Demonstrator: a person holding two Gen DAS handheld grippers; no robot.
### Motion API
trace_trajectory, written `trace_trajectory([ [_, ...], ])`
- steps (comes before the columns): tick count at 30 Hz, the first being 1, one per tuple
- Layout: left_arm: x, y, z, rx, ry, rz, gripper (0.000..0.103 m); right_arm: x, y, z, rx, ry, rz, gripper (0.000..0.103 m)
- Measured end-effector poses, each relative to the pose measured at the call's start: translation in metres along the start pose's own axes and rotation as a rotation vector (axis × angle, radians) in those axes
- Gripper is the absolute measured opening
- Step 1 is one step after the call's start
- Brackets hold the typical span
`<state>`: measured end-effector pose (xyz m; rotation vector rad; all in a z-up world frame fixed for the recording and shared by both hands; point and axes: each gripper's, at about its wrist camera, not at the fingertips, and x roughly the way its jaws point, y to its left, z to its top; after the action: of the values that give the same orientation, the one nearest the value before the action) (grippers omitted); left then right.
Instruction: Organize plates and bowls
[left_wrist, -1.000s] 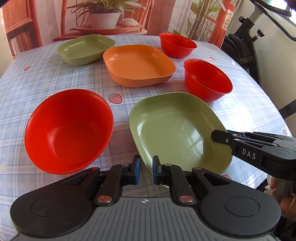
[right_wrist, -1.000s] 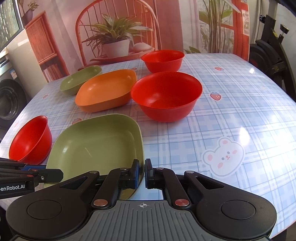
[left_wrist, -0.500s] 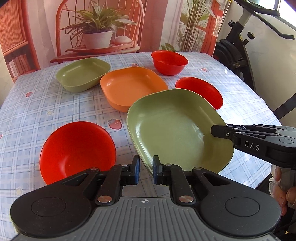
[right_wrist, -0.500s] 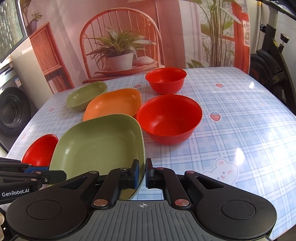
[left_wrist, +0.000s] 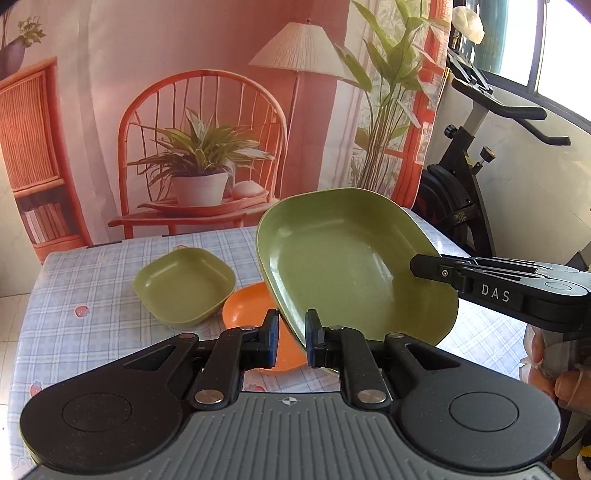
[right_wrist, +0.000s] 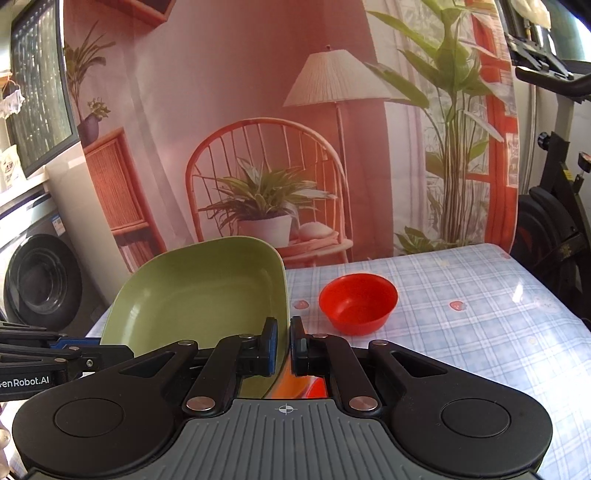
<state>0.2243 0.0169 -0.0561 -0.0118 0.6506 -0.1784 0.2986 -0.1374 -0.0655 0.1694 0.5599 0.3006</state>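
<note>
I hold a large green plate (left_wrist: 343, 266) in the air with both grippers, tilted up toward the cameras. My left gripper (left_wrist: 291, 338) is shut on its near left rim. My right gripper (right_wrist: 283, 345) is shut on its right rim; its arm shows in the left wrist view (left_wrist: 498, 288). The plate also shows in the right wrist view (right_wrist: 199, 295). Below it on the table lie a second green plate (left_wrist: 184, 284) and an orange plate (left_wrist: 247, 306). A small red bowl (right_wrist: 357, 308) stands at the far middle of the table.
The table has a blue checked cloth (right_wrist: 480, 314) and ends at a printed backdrop (left_wrist: 203, 147). An exercise bike (left_wrist: 472, 192) stands to the right. A washing machine (right_wrist: 37, 280) stands to the left. The other red bowls are hidden from view.
Both grippers have lifted the large green plate well off the table and carried it forward over the orange plate. The near red bowls have dropped out of view.
</note>
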Motion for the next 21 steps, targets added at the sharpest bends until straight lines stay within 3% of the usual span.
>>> trace_trajectory([
  [7,-0.003,0.008,0.043,-0.003,-0.062,0.004,0.015,0.01,0.006,0.046,0.023,-0.074,0.017,0.007],
  [10,0.005,0.015,0.05,-0.033,-0.045,-0.011,0.015,0.02,0.006,0.055,0.024,-0.074,0.016,0.007],
  [21,0.081,0.054,0.022,-0.103,0.129,-0.038,0.015,0.101,0.001,0.018,0.031,0.118,-0.052,0.007],
])
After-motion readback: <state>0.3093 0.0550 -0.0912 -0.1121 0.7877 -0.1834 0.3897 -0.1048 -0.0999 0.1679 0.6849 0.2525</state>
